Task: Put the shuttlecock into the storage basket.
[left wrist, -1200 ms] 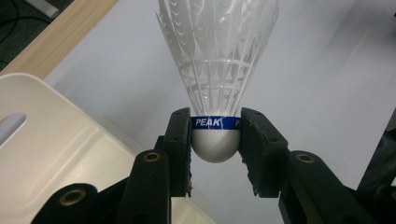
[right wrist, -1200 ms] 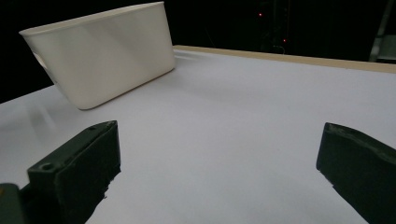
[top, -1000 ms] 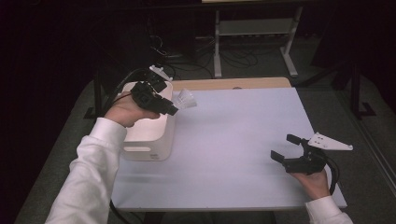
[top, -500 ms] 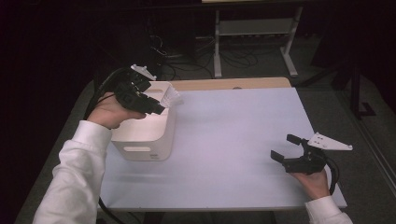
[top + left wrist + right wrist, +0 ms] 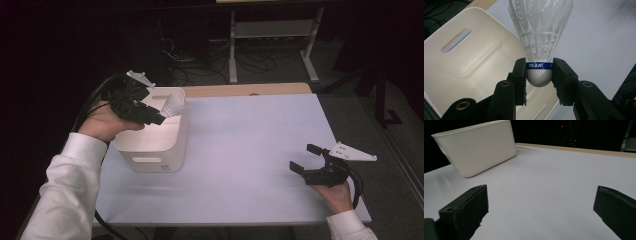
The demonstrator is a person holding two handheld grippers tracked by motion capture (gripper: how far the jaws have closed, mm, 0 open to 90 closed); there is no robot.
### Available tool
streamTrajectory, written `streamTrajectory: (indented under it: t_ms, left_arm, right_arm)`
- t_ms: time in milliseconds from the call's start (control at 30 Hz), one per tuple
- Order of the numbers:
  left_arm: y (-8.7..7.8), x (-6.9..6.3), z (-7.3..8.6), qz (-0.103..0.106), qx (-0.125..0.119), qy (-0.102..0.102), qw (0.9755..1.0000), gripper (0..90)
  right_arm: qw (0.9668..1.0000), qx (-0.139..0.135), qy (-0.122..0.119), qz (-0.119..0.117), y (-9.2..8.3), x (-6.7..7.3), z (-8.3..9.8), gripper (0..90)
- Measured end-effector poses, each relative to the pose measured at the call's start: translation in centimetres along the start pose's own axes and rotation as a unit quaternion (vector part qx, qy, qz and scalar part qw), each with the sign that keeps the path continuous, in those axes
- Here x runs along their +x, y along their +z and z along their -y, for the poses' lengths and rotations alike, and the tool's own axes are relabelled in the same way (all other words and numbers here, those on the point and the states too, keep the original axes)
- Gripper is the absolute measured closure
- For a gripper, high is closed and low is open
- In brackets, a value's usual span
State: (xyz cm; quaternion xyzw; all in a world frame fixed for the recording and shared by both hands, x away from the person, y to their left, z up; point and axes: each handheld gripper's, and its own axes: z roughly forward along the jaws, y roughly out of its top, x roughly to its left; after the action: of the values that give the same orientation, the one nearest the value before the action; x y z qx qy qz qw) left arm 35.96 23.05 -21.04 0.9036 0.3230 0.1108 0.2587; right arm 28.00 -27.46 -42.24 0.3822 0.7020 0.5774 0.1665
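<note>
Left gripper (image 5: 539, 75) clamps the white shuttlecock (image 5: 539, 37) by its rounded cork, blue-banded, feathers flaring upward.

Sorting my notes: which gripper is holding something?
The left gripper: its jaws clamp the shuttlecock above the white bin. The right gripper stands open.

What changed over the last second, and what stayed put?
The left gripper, shut on the shuttlecock throughout, carried it toward the table's far edge and slightly up; it now hangs above the white bin's far rim. The right gripper stayed open and still over the table. The bin kept its place.
</note>
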Motion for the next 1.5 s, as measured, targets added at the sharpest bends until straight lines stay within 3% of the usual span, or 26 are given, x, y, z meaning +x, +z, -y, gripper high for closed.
streamTrajectory:
  t_ms: [333, 800, 1067, 1500]
  left_arm:
    - [-1.2, 0.6, 1.0, -0.011, 0.004, -0.007, 0.9999, 64.4]
    - [-1.1, 0.8, 1.9, -0.009, 0.026, -0.006, 0.9996, 64.4]
    - [-0.6, 0.6, 2.3, -0.011, 0.048, 0.004, 0.9988, 64.4]
    - [0.6, 0.8, 3.2, -0.005, 0.062, 0.003, 0.9980, 64.4]
  right_arm:
    - [1.0000, 0.002, -0.002, -0.001, 0.1, 0.0, 0.0, 0.0]
    - [1.0000, 0.003, -0.001, -0.002, 0.1, 0.0, 0.1, 0.0]
    - [1.0000, 0.003, -0.001, -0.003, 0.1, 0.0, 0.0, 0.0]
    - [1.0000, 0.003, -0.003, -0.003, 0.1, 0.0, 0.0, 0.0]
